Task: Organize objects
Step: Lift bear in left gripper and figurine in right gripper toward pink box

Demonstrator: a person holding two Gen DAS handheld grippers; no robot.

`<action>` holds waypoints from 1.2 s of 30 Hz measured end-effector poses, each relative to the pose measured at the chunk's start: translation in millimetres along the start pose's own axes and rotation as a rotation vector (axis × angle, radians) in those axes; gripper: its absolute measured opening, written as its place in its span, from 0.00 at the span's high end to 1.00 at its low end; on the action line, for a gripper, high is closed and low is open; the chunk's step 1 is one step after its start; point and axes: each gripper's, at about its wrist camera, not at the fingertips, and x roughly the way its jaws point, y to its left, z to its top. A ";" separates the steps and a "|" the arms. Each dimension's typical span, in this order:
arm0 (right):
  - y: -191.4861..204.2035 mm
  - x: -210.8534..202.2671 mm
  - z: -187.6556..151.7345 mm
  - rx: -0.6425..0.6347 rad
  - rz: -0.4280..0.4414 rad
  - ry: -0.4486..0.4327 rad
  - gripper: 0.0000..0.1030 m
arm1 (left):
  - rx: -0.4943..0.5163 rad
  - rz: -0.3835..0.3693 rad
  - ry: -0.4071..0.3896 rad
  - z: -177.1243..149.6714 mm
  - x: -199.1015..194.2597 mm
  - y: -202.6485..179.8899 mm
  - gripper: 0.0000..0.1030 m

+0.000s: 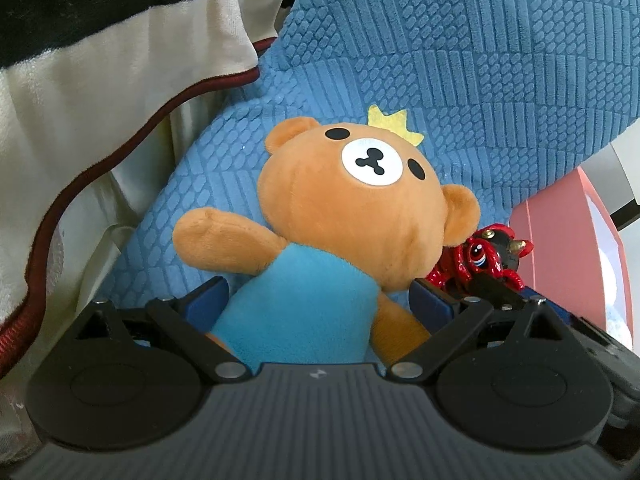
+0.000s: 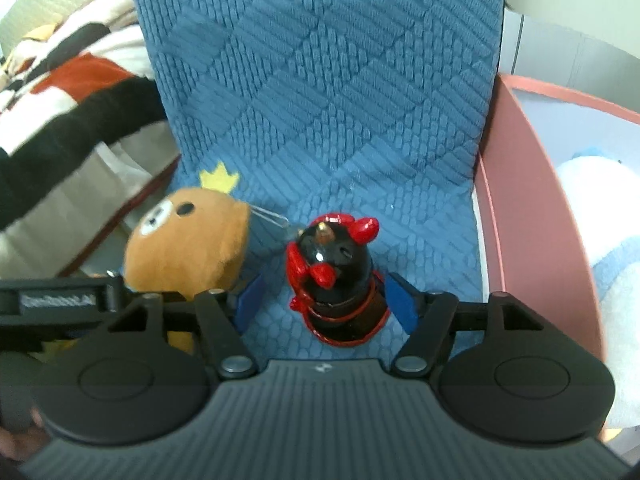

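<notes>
left gripper (image 1: 316,300) was around the plush bear (image 1: 352,216), blue pads at both sides of its light-blue torso, so the bear looked held at the waist. pad contact was partly hidden by the plush, so probably clamped, not certain. bear lay face up on the blue textured cushion (image 1: 480,60), one arm stuck out toward the cushion's left edge, yellow crown (image 1: 394,124) at the top of its head.

right gripper (image 2: 320,300) had its jaws well apart, a clear gap on each side of the red-and-black figurine (image 2: 336,280). pads weren't touching it. figurine stood upright on the cushion (image 2: 320,80) by itself, between the two fingers, near the cushion's front edge. bear's head (image 2: 188,240) was just beside it on the left; in the left wrist view the figurine (image 1: 484,260) sat right against the bear's ear.

pink bin (image 2: 520,200) stood along the cushion's right edge, something white and light blue (image 2: 608,240) inside, too blurred to identify. striped cream, black and red fabric (image 1: 100,100) lay off the cushion's left edge.
</notes>
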 end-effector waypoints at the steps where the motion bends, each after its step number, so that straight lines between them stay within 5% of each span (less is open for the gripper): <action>1: 0.1 3.9 -0.3 0.003 0.002 0.006 0.33 | -0.001 -0.001 0.002 0.4 0.5 0.1 0.04; 8: 8.5 24.6 1.1 -0.029 -0.027 0.007 0.32 | 0.003 -0.016 0.004 1.7 0.0 1.2 0.04; 13: 6.9 28.7 3.1 -0.022 -0.053 0.011 0.41 | 0.027 -0.007 0.015 2.7 2.9 -0.2 0.04; 31: 0.8 -17.3 -37.0 -0.049 -0.056 0.021 0.41 | 0.076 0.064 0.016 3.2 16.6 -13.3 0.03; 36: 0.8 -30.4 -39.8 -0.044 -0.028 0.009 0.41 | 0.083 0.066 -0.022 -3.1 7.6 -15.2 0.13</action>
